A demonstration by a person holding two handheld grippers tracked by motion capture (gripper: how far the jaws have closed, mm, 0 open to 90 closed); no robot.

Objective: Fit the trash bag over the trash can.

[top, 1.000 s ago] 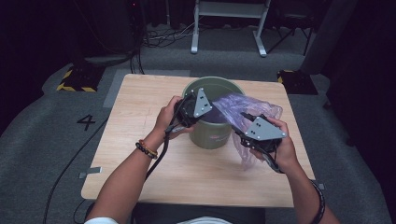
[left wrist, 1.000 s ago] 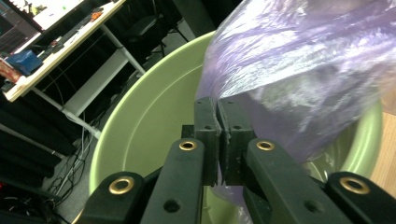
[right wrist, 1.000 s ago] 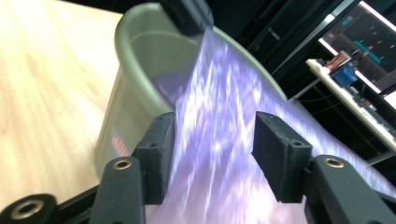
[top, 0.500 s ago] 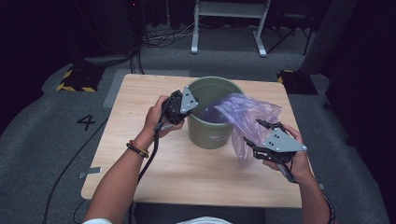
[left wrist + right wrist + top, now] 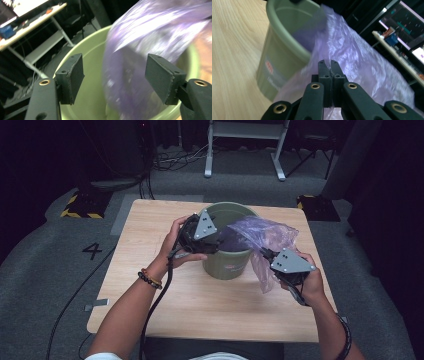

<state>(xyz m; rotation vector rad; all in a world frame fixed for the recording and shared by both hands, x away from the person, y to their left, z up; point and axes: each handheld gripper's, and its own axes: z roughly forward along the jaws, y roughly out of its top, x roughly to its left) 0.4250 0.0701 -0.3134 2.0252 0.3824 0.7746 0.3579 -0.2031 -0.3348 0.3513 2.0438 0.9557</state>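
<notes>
Dark room around a pale wooden table (image 5: 150, 250); grey carpet below with a "4" marking (image 5: 93, 251) off the table's left edge, yellow-black striped blocks (image 5: 80, 206) on the floor near the far corners, a white metal frame (image 5: 245, 140) behind.

Green bucket (image 5: 227, 262) stands upright near the middle of the table, nearer the far edge; a red label on its near wall; purple plastic bag (image 5: 265, 237) drapes over the bucket's right rim, part inside, part hanging down outside toward the right edge of the table.

Left tool (image 5: 212, 240) held at the bucket's left rim, pointing across the mouth; in the left gripper view its jaws stand well apart, having just been opening; blurred purple bag film (image 5: 140, 75) lies between the pads (image 5: 72, 77), neither pad pressing on it; green inner wall of the bucket (image 5: 92, 82) behind.

Right tool (image 5: 263, 254) just right of the bucket, above the table, person's hand behind it near the right edge; in the right gripper view its jaws have just been closing and are pressed together, fingertips (image 5: 323, 66) meeting with a thin fold of the bag (image 5: 352, 60) pinched between them; bag stretches from that pinch up to the bucket's rim (image 5: 294, 37).

Both forearms enter from the near edge; a beaded bracelet (image 5: 150, 277) on the left wrist; a black cable (image 5: 160, 305) trails from the left tool over the near edge.
</notes>
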